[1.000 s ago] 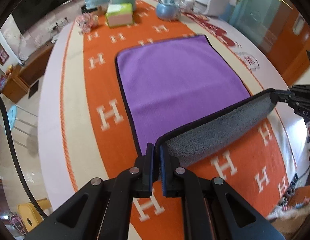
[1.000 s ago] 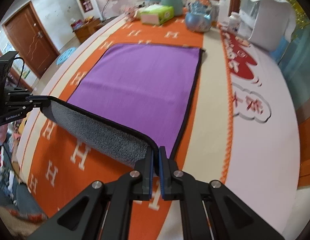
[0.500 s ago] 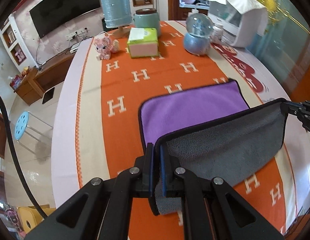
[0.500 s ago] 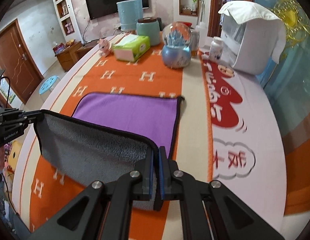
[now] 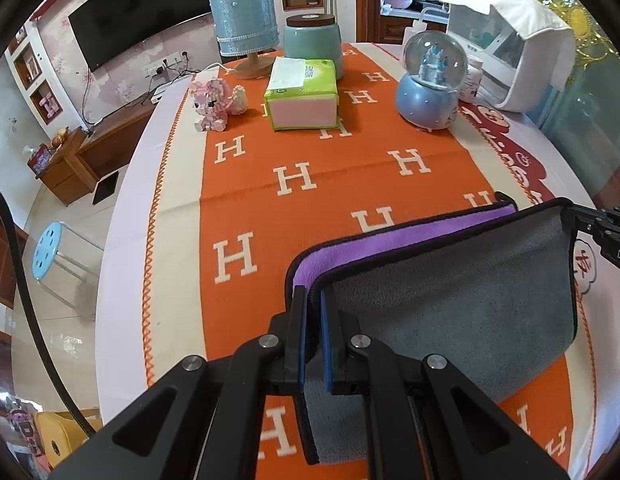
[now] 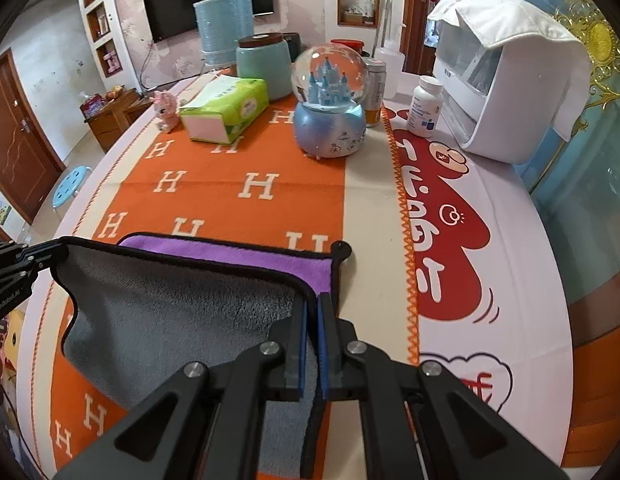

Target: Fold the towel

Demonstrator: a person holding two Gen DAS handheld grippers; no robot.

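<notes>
The towel (image 5: 449,312) is purple on one face and grey on the other, with black trim. It lies on the orange H-patterned cloth, folded nearly in half, grey face up. My left gripper (image 5: 313,300) is shut on the towel's left near corner and holds it just short of the far edge. My right gripper (image 6: 311,304) is shut on the other corner of the towel (image 6: 170,320). A narrow purple strip (image 5: 409,240) shows beyond the lifted edge. Each gripper shows at the edge of the other's view.
At the far end of the table stand a green tissue box (image 5: 302,96), a snow globe (image 5: 429,88), a pink toy (image 5: 214,104), a teal jar (image 5: 313,44), a blue lamp (image 5: 246,28), a pill bottle (image 6: 423,106) and a white appliance (image 6: 505,80).
Both grippers have carried the towel's near edge up and forward over the purple face, so the grey side now covers almost all of it.
</notes>
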